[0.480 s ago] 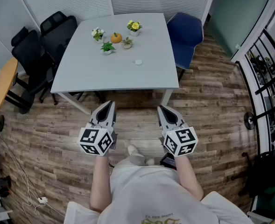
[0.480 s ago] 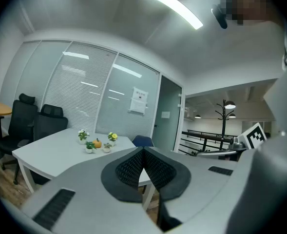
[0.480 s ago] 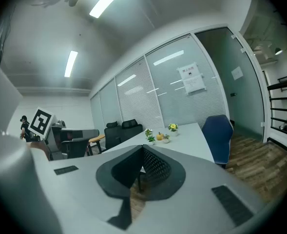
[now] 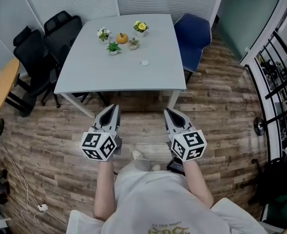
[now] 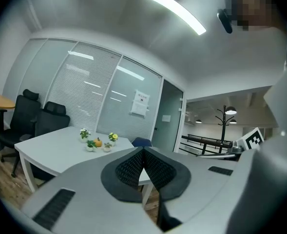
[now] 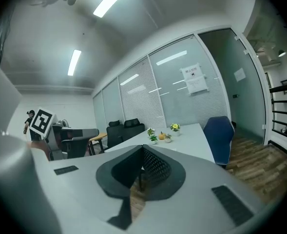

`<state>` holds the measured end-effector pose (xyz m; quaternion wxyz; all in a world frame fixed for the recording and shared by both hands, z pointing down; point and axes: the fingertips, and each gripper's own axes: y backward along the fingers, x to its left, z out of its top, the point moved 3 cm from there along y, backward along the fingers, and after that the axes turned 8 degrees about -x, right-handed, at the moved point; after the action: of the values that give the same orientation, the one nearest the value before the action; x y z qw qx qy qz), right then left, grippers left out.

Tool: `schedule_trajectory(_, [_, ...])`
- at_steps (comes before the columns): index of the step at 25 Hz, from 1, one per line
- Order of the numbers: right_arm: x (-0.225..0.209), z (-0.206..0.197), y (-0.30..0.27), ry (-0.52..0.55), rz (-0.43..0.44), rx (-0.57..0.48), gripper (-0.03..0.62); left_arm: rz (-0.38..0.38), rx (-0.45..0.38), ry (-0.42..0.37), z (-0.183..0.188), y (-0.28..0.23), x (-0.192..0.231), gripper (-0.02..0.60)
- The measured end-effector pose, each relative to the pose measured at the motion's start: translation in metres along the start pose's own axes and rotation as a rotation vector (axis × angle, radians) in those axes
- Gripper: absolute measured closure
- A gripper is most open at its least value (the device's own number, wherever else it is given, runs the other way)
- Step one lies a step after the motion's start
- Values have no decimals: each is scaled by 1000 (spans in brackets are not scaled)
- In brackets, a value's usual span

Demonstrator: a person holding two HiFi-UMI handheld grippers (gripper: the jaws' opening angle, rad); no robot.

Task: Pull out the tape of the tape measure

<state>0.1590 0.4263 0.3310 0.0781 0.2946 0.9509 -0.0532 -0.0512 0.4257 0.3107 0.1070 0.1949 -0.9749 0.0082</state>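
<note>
Both grippers are held side by side above the wooden floor, short of the white table (image 4: 99, 77). My left gripper (image 4: 115, 108) is shut, its jaws together with nothing between them, as the left gripper view (image 5: 143, 150) confirms. My right gripper (image 4: 168, 111) is likewise shut and empty in the right gripper view (image 6: 142, 149). A small white round object (image 4: 143, 62) lies on the table towards its right side, far ahead of both grippers; it is too small to tell whether it is the tape measure.
Small potted plants (image 4: 113, 48), an orange pumpkin (image 4: 122, 38) and yellow flowers (image 4: 140, 27) stand at the table's far side. A blue chair (image 4: 192, 33) is at its right, black office chairs (image 4: 41, 48) and a wooden round table (image 4: 2, 87) at its left. A black railing (image 4: 275, 82) runs along the right.
</note>
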Motion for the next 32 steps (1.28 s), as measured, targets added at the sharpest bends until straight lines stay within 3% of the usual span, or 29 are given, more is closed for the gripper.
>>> schedule_trajectory(3, [-1, -1, 1, -15, 10, -15, 579, -34, 16, 40, -5, 0, -1, 577])
schedule_trajectory(4, [-1, -4, 1, -21, 34, -7, 558, -57, 34, 62, -10, -2, -2, 513])
schedule_trajectory(5, [0, -7, 0, -25, 64, 13, 379, -81, 59, 80, -15, -4, -3, 347])
schedule_trajectory(6, [0, -11, -1, -21, 89, 34, 287, -99, 85, 87, -20, -6, -3, 305])
schedule_trajectory(13, [-21, -14, -8, 37, 85, 72, 287, -163, 179, 25, -34, -20, -3, 273])
schedule_trajectory(20, [-46, -23, -43, 44, 107, 114, 287, -235, 247, -20, -50, -66, 2, 270])
schedule_trajectory(26, [-76, -34, -99, 46, 113, 163, 287, -234, 284, 3, -67, -121, 38, 270])
schedule_trajectory(32, [-117, -41, -188, 26, 106, 231, 287, -252, 328, 40, -75, -210, 92, 270])
